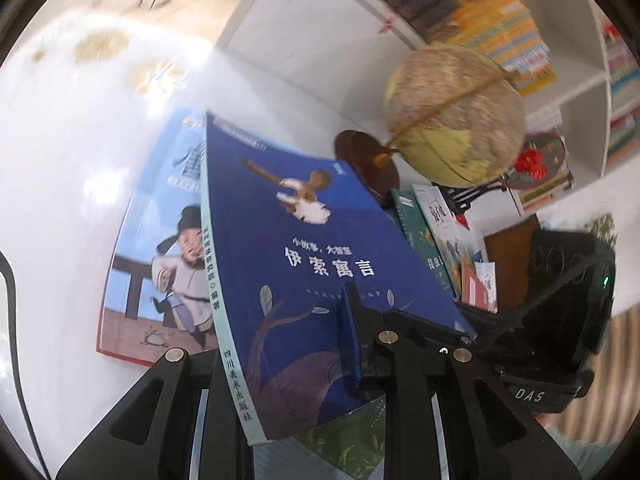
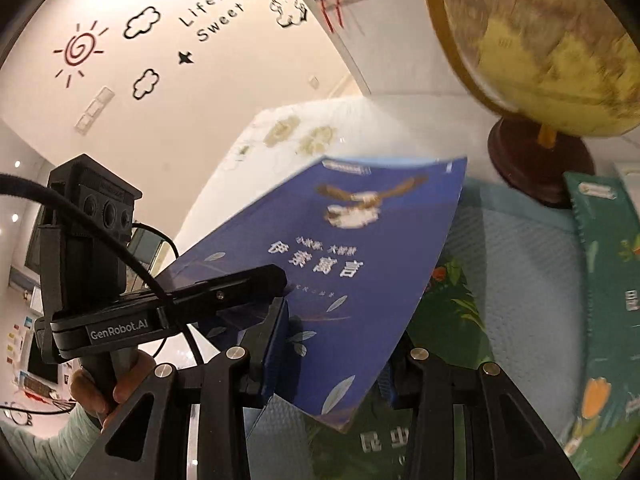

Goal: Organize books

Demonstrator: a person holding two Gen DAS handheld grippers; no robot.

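Observation:
A dark blue book (image 1: 320, 248) with a bird on its cover is held tilted in the air by both grippers. My left gripper (image 1: 284, 320) is shut on its lower part: one blue pad (image 1: 354, 340) lies on the cover, and the other finger is hidden under the spine side. In the right wrist view the same blue book (image 2: 352, 248) has its near corner between the pads of my right gripper (image 2: 336, 344), which is shut on it. The left gripper (image 2: 260, 280) pinches the book's left edge there. The right gripper (image 1: 452, 324) shows at the book's right edge.
A pale blue picture book (image 1: 160, 240) lies on the white table (image 1: 60, 160). A globe (image 1: 452, 116) on a dark round base (image 2: 540, 160) stands close behind. Green books (image 2: 600, 280) lean beside it, and another green cover (image 2: 452, 300) lies below. A filled bookshelf (image 1: 500, 20) stands further back.

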